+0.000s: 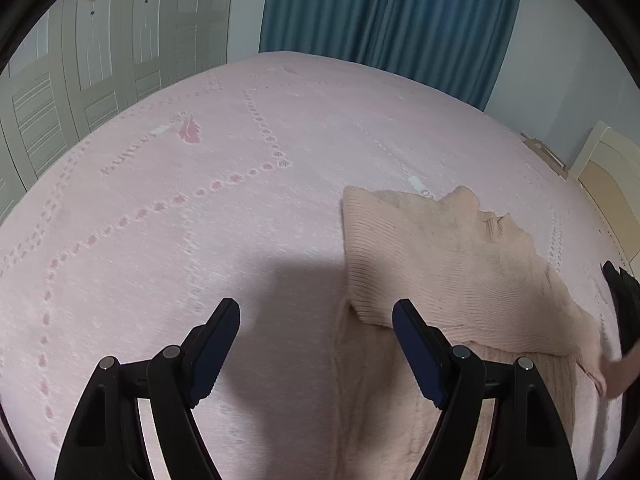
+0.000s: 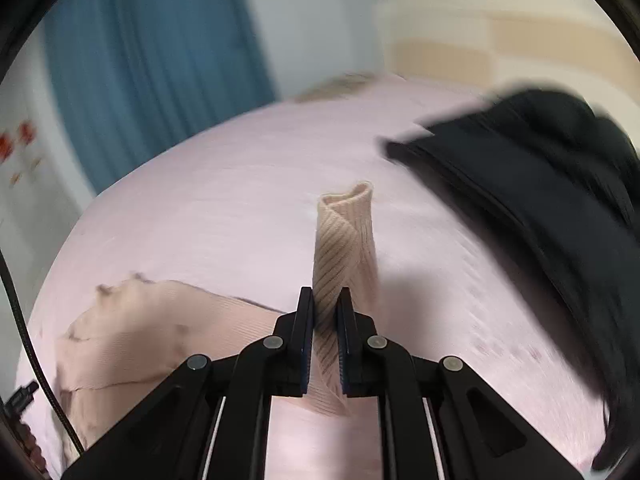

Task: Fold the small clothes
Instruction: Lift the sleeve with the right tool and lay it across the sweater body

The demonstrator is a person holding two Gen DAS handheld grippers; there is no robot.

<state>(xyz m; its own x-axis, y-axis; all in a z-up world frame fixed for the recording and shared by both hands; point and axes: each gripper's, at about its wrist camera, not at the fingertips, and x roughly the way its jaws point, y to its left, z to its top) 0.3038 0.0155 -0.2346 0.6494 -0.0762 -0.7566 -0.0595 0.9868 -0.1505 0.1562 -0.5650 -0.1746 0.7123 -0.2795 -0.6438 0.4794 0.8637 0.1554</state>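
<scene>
the right gripper is clamped on the peach sweater's sleeve, lifting it toward twelve o'clock, likely to fold it over the body on the pink bed, while the left gripper hovers, jaws apart.

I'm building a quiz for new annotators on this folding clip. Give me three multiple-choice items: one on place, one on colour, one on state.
1. Where does the peach ribbed sweater lie?
A. on the pink bedspread
B. on a chair
C. on the floor

2. What colour is the curtain?
A. yellow
B. white
C. blue

3. How does the right gripper stand?
A. wide open, empty
B. shut on a sleeve
C. out of view

Key: 1 A, the sweater is spread on the bedspread; 2 C, blue folds hang behind the bed; 3 B, the sleeve is pinched between its fingers, while the left gripper is open.
</scene>
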